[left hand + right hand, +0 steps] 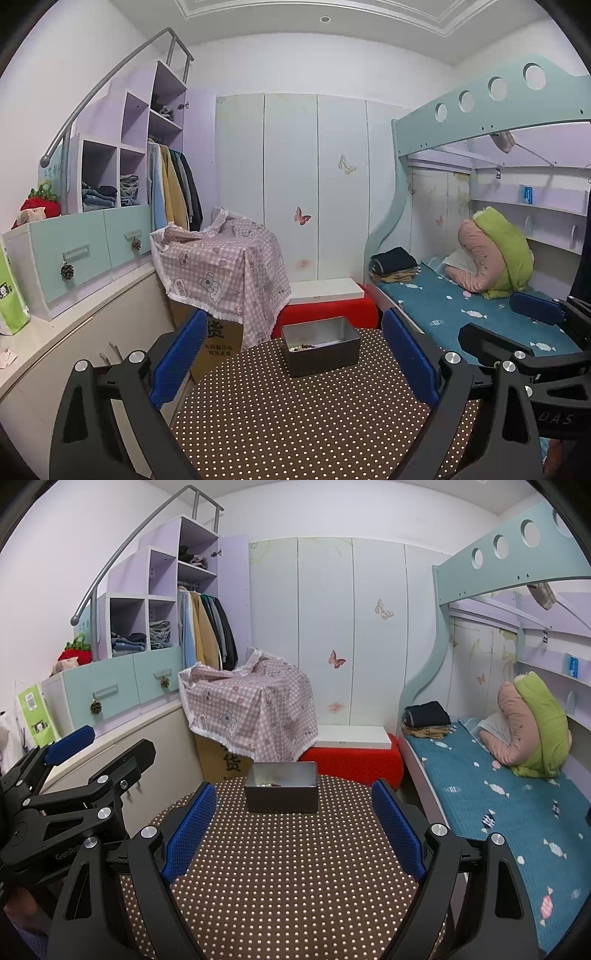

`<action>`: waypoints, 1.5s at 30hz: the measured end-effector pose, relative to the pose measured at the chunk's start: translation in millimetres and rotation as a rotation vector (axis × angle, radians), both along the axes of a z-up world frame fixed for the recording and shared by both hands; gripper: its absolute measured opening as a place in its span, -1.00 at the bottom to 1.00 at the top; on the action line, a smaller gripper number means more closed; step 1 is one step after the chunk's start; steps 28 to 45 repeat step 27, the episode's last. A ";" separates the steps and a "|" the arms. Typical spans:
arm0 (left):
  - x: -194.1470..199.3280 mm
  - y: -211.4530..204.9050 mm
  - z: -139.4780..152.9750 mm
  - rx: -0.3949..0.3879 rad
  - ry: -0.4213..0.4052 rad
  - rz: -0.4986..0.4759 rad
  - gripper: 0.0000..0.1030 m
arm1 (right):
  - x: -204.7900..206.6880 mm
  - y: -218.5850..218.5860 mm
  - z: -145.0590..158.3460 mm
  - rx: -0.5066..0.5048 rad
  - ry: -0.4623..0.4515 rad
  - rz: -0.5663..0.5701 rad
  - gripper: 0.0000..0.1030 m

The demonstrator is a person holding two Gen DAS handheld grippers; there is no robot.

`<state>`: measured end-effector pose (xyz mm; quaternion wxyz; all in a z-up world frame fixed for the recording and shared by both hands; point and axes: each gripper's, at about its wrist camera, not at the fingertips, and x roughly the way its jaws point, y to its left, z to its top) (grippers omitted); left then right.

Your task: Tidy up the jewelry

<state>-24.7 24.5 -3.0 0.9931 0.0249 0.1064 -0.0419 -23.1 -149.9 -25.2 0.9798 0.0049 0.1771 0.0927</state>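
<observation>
Both grippers, left gripper [295, 358] and right gripper [293, 827], gape wide, holding nothing; at twelve o'clock beyond them a grey metal box [325, 354] with beaded jewelry [303, 347] inside sits on the dotted round table [314, 417].

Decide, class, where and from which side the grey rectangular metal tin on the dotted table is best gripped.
Probably grip the grey rectangular metal tin across its short width, over the two long walls, coming from above: the top is open, the walls straight, and both open tools, left tool and right tool, face it.
</observation>
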 end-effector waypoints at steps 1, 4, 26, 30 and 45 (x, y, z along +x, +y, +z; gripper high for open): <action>0.1 0.0 0.1 0.000 0.000 0.000 0.80 | -0.6 -0.3 -1.8 0.000 0.001 0.000 0.61; -0.3 0.5 -0.2 -0.001 0.000 -0.001 0.80 | -1.6 -0.2 -3.6 0.000 0.000 0.000 0.62; 8.8 3.3 -8.0 -0.001 0.023 -0.010 0.80 | -0.8 -0.7 -9.5 0.003 0.012 -0.001 0.61; 9.2 3.8 -9.2 -0.003 0.024 -0.010 0.80 | -1.2 -0.8 -10.2 0.004 0.012 -0.002 0.61; 9.2 3.8 -9.2 -0.003 0.024 -0.010 0.80 | -1.2 -0.8 -10.2 0.004 0.012 -0.002 0.61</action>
